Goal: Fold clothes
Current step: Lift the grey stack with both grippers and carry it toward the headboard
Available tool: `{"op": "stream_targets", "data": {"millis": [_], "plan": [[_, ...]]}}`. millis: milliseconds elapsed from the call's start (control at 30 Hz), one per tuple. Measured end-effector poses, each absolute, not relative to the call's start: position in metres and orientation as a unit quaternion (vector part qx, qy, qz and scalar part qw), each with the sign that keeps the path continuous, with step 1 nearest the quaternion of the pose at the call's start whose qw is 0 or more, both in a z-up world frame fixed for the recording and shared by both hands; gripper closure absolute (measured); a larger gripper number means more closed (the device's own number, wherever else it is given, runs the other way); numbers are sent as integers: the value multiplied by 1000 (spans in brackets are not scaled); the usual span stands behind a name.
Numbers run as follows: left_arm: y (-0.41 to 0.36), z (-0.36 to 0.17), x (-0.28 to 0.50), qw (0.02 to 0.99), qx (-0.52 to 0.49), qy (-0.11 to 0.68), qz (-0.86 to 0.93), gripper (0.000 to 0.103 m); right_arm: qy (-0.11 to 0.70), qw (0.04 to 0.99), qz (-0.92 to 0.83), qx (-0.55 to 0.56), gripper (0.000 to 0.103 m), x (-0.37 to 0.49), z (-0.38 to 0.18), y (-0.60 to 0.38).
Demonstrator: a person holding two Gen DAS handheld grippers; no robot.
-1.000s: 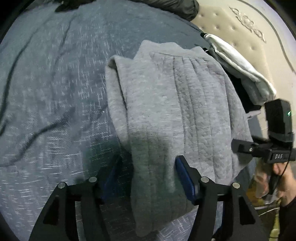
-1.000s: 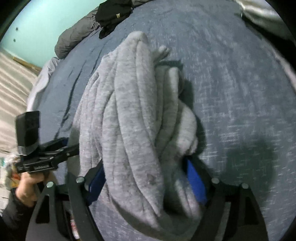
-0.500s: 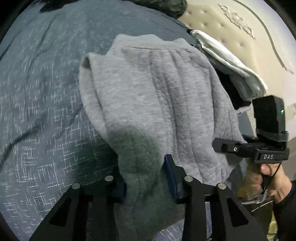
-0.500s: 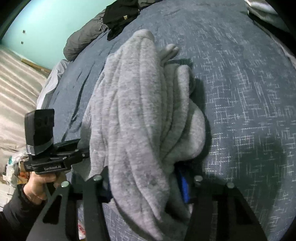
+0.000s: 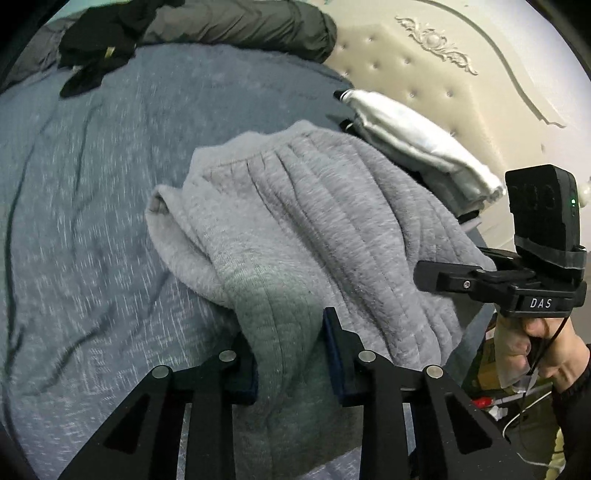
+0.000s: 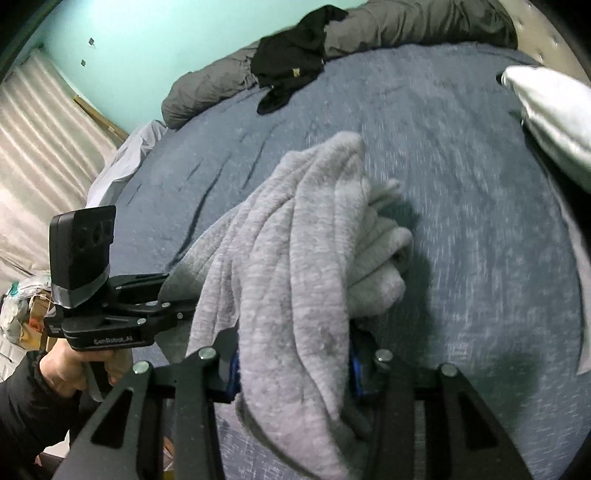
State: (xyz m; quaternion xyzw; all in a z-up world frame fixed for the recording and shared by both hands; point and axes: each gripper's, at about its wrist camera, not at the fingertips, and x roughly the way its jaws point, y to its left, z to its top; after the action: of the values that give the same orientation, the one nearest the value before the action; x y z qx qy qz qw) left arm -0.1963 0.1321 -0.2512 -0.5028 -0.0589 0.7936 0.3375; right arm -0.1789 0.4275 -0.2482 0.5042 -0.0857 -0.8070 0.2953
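Grey quilted fabric fills the left wrist view: the grey garment (image 5: 314, 229) is bunched and lifted, one gathered end pinched between the blue pads of the left tongs (image 5: 290, 354), which are clenched on it. Its ribbed hem points to the far side, and its right flank drapes down toward the right tongs (image 5: 443, 277), seen here from the side with the person's right hand (image 5: 532, 343) wrapped round the handle. Below lies the blue bed cover (image 5: 81, 221), and at far right, near the padded headboard (image 5: 424, 74), a white folded item (image 5: 413, 136) tops a small stack. A black garment (image 5: 92, 59) sits loose at the far left, by a dark grey duvet (image 5: 240, 26).

Over to the right wrist view: these tongs are clamped on the same grey garment too, a thick rope of folds running away from the camera, with a paler inner layer bulging out on the right. The left tongs (image 6: 173, 291) come in from the left, the left hand (image 6: 70, 365) gripping low.

How far along? My read is mid-fold: the garment is doubled over and held up off the bed by both ends, not yet laid flat as a tidy packet. The stack at the right looks finished; the black garment looks unfolded. Both tools are held level and side by side over the near edge of the bed.
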Motion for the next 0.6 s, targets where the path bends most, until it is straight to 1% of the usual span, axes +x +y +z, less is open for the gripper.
{"op": "stream_targets", "data": {"millis": [233, 433, 600], "plan": [[154, -198, -201, 345, -475, -36, 809, 74, -84, 297, -823, 476, 60, -180, -205, 441], [179, -149, -210, 353, -448, -23, 821, 74, -71, 293, -843, 446, 60, -190, -152, 457], [224, -110, -227, 365, -423, -9, 830, 73, -61, 286, -858, 423, 61, -203, -109, 489]]}}
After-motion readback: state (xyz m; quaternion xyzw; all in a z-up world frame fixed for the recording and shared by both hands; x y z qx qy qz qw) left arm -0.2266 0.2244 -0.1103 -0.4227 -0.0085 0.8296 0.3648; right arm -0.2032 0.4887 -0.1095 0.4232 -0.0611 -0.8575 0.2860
